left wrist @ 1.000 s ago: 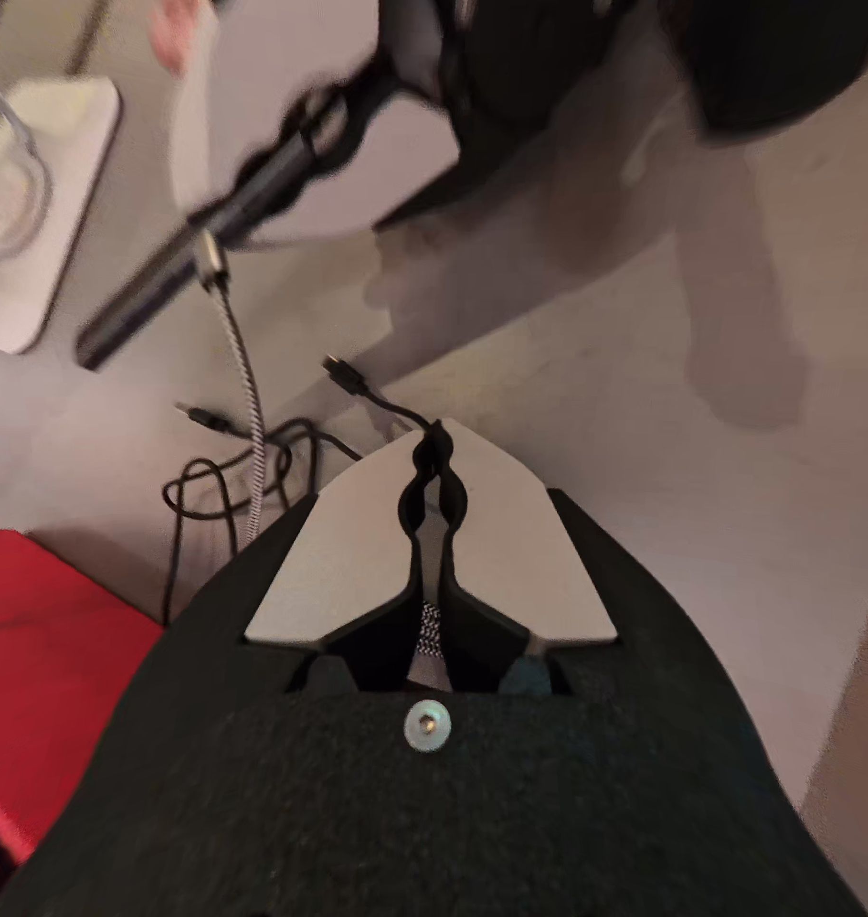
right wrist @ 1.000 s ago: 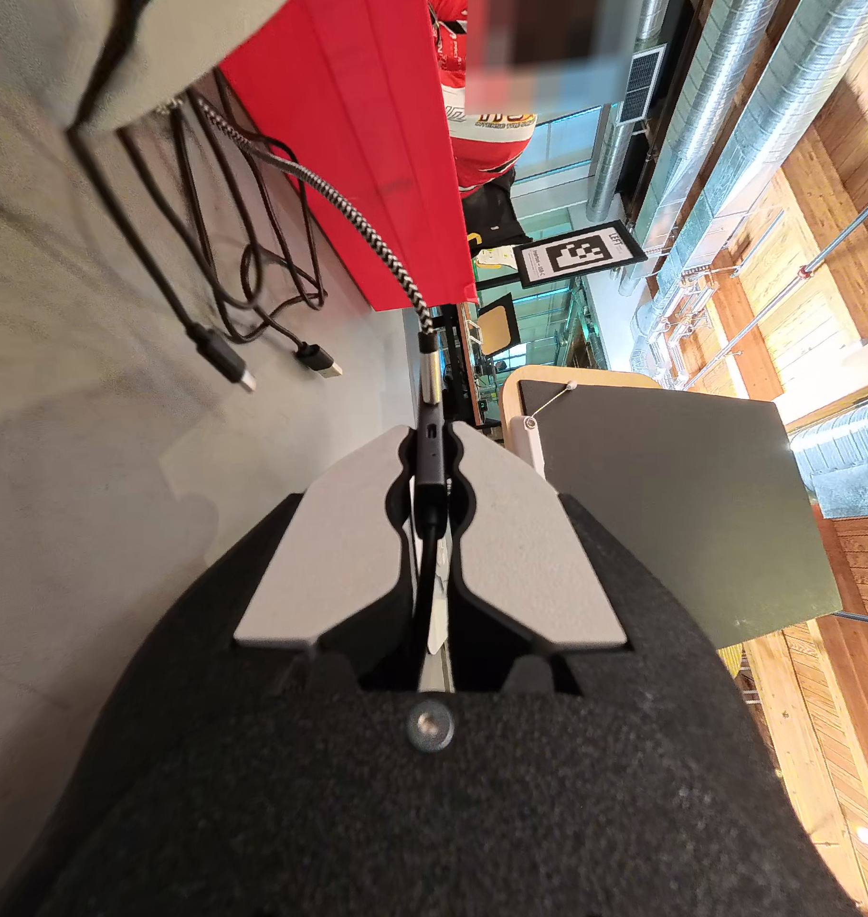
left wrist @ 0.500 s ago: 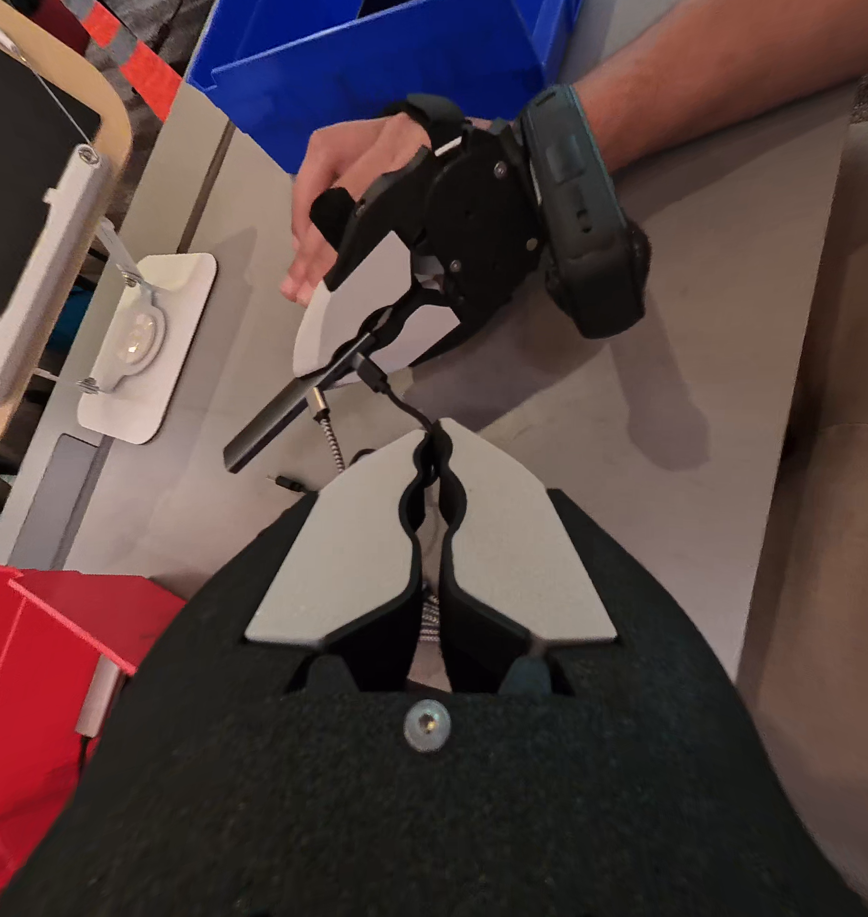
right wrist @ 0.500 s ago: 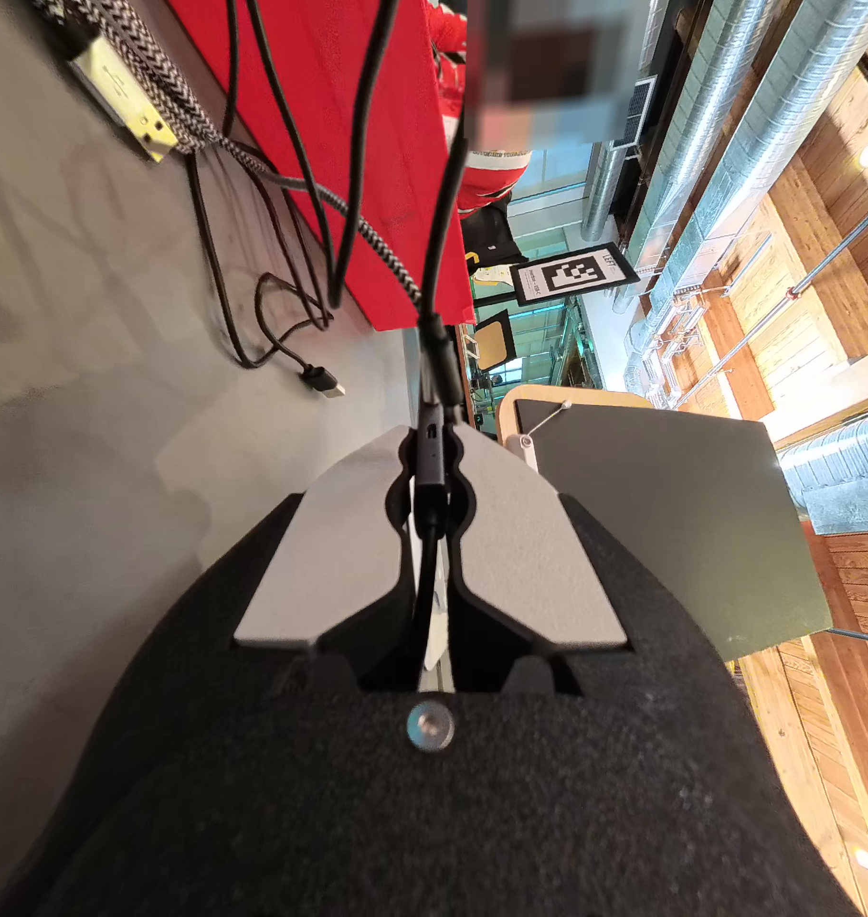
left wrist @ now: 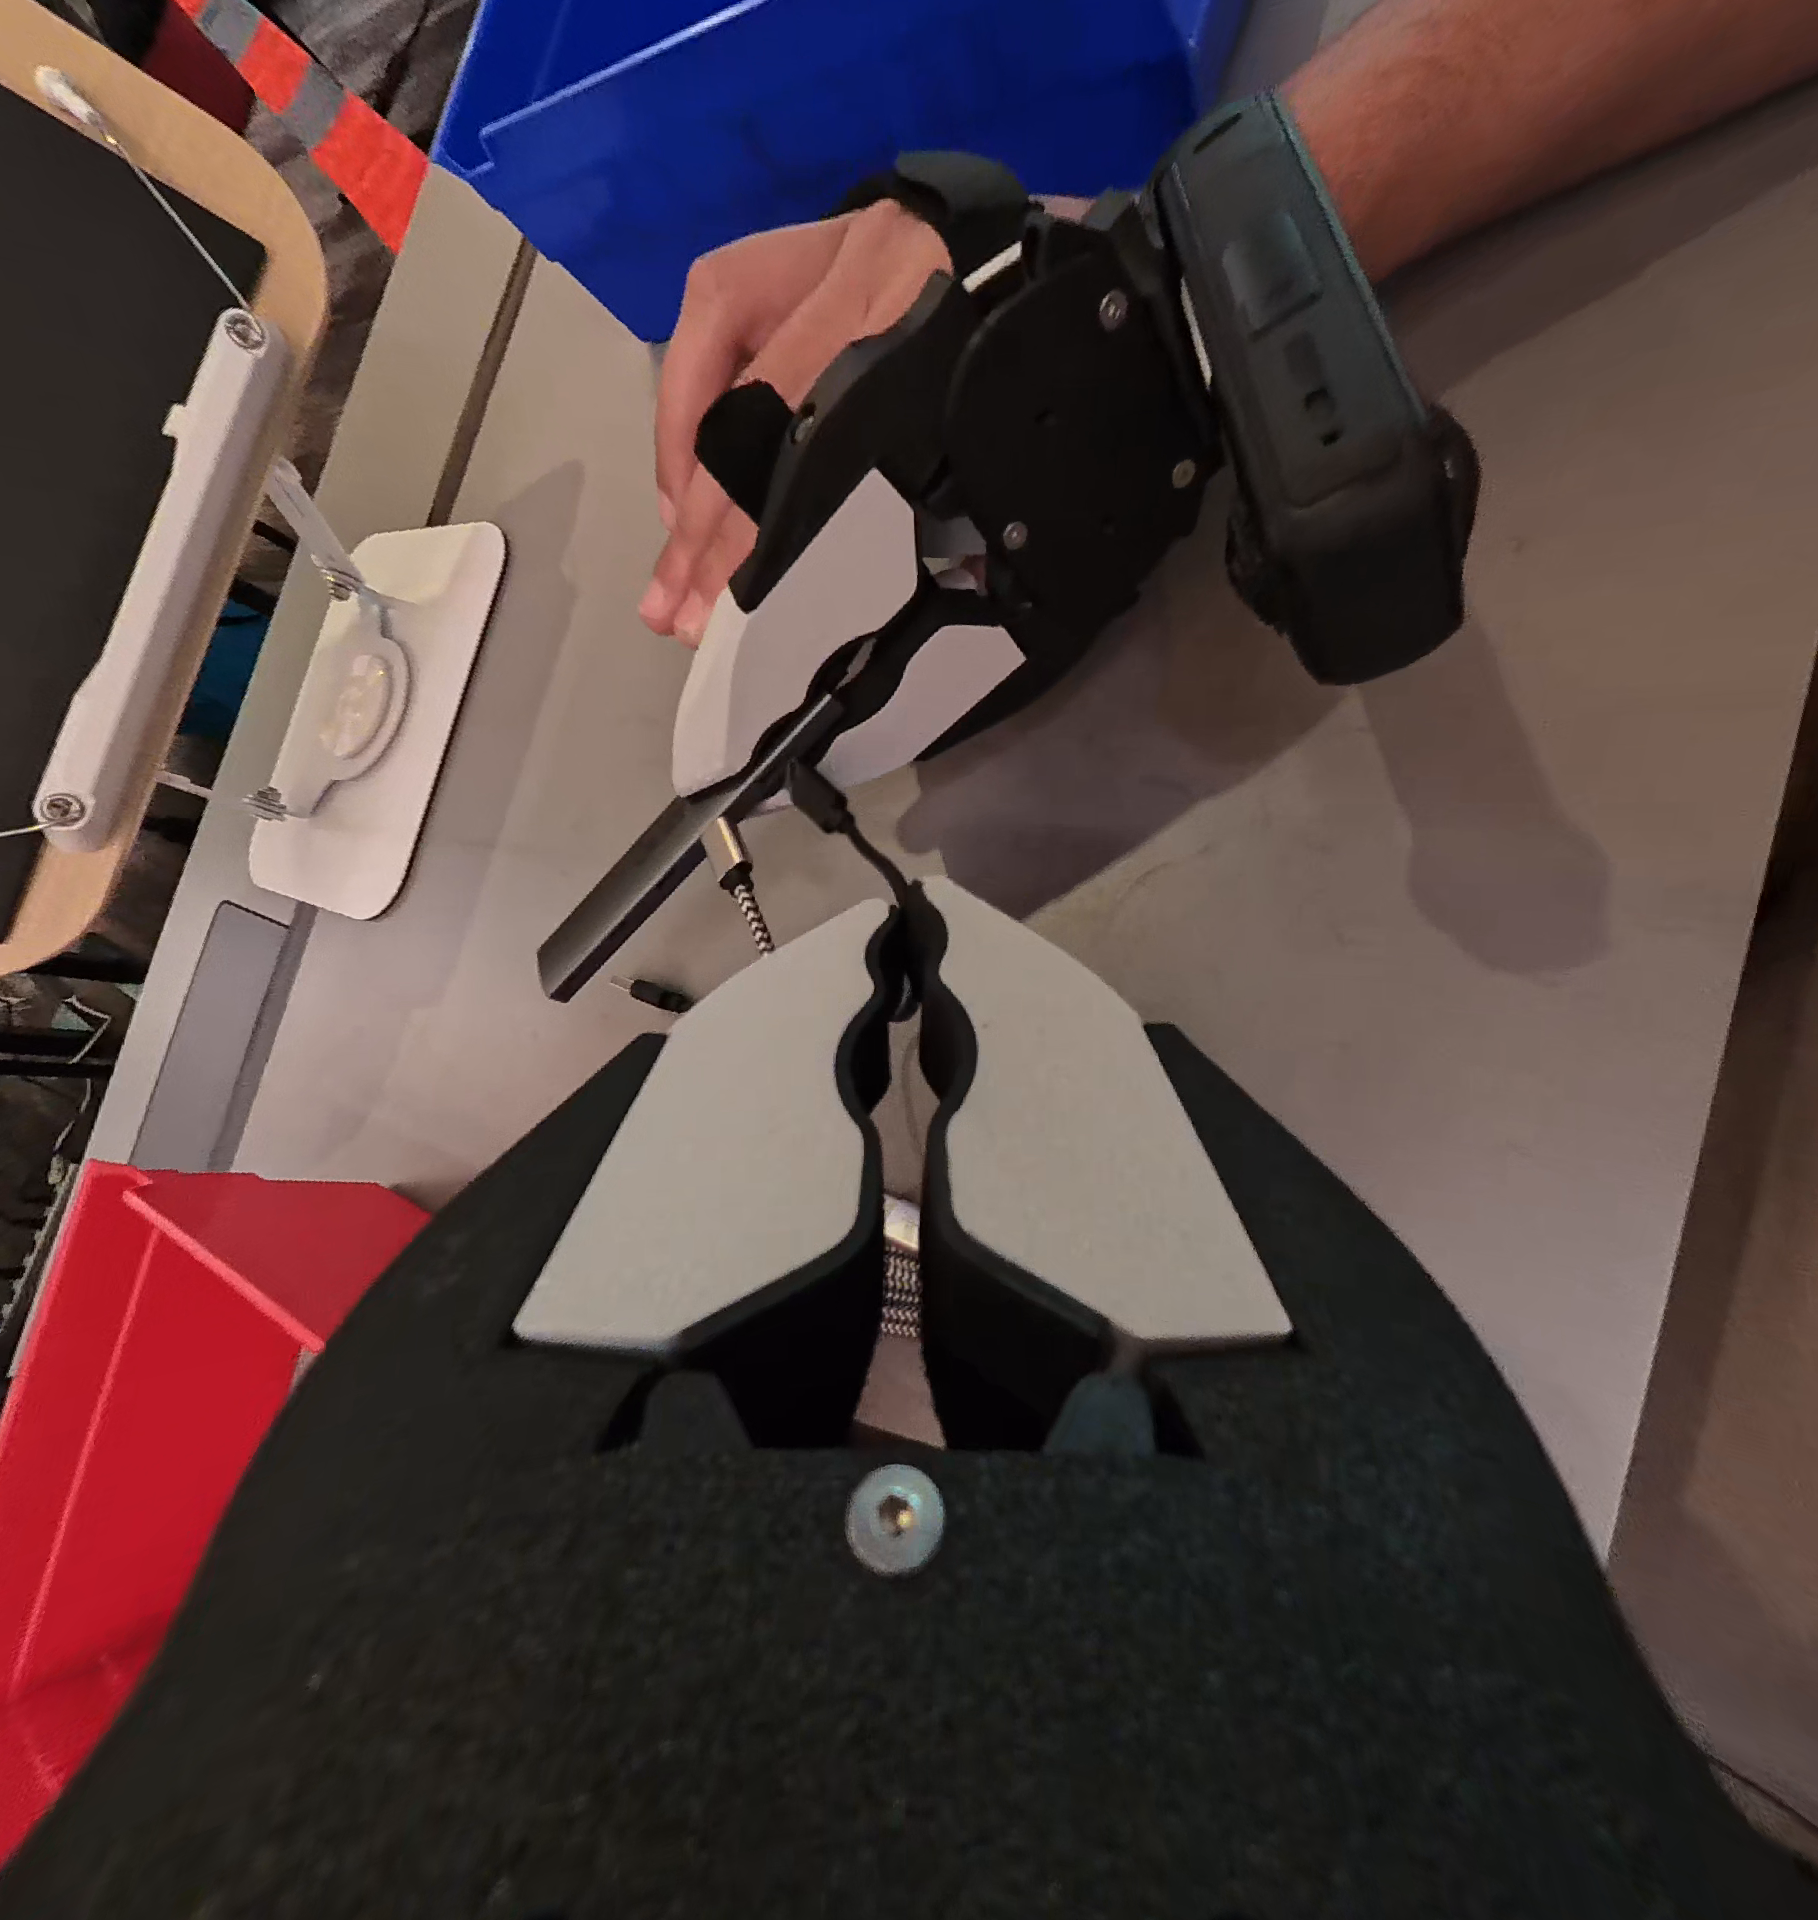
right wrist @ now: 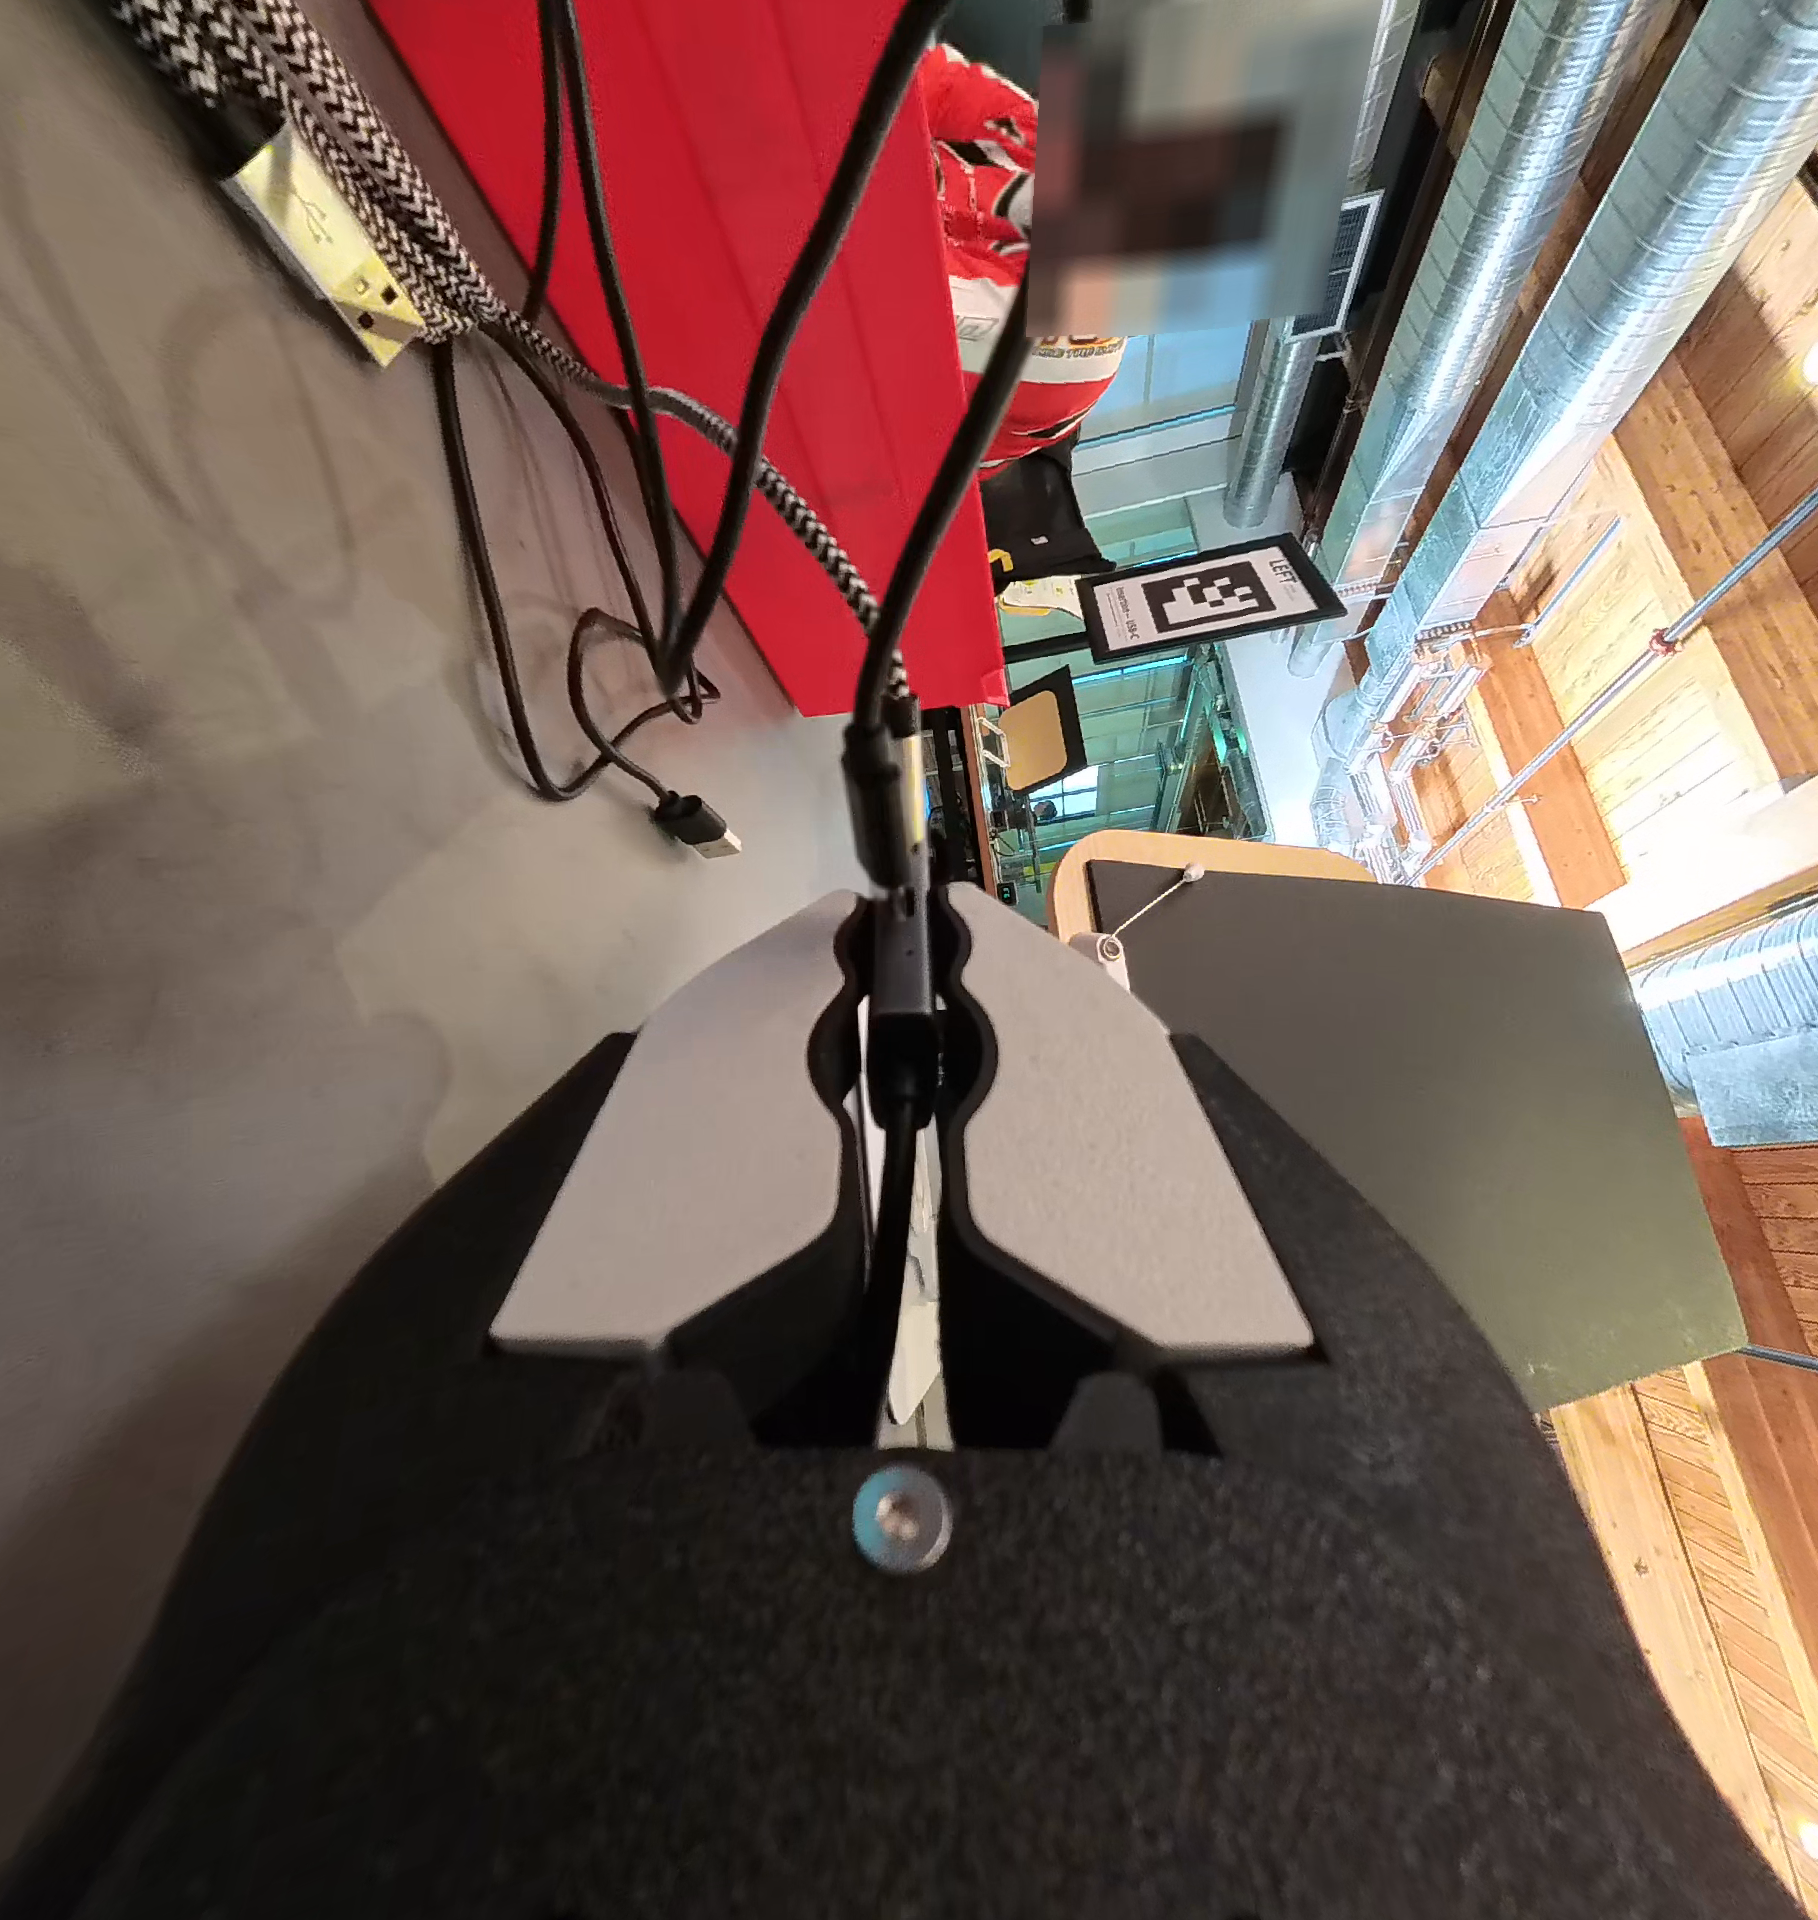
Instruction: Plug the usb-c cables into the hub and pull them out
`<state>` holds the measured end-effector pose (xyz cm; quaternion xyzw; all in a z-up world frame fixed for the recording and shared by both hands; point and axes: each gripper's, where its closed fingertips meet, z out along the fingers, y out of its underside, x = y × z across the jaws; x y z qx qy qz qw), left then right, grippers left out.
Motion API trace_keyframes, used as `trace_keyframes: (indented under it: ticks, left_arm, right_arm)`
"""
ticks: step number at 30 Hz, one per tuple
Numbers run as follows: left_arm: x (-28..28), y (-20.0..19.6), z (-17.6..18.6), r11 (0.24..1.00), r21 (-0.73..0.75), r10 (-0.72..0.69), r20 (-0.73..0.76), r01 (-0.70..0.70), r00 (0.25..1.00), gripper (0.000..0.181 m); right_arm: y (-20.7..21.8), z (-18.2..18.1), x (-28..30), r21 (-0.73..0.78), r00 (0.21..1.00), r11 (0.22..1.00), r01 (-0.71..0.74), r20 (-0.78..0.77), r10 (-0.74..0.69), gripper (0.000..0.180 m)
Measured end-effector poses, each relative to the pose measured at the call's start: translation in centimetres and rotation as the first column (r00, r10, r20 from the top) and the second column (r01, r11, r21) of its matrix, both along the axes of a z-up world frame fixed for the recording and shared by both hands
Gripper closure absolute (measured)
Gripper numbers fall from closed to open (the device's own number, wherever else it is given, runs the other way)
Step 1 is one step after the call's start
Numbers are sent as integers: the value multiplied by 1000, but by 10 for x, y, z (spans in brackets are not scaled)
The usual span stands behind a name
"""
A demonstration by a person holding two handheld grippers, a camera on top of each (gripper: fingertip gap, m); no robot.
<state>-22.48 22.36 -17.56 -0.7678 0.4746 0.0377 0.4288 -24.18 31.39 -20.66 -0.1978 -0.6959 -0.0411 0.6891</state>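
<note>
Right gripper [left wrist: 780,743] clamped on hub [left wrist: 656,883], left gripper [left wrist: 905,940] pinching black cable [left wrist: 863,847]; both cables plugged, unplugging apparently left.

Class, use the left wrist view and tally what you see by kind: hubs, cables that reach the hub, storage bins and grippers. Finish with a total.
hub: 1
cables reaching it: 2, the braided cable and the black cable
bins: 2, the blue bin and the red bin
grippers: 2, the left gripper and the right gripper
Total: 7
</note>
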Motion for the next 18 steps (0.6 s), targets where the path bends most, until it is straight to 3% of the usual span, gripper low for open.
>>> trace_keyframes:
  ticks: [10,18]
  left_arm:
    - [0,2,-2,999,43,-1,-46,3,999,181]
    - [7,-18,-34,1000,-15,-27,6,27,1000,181]
  right_arm:
    - [1,-2,-2,3,1000,1000,2,2,-2,171]
    - [5,0,0,11,1000,1000,16,-2,-16,170]
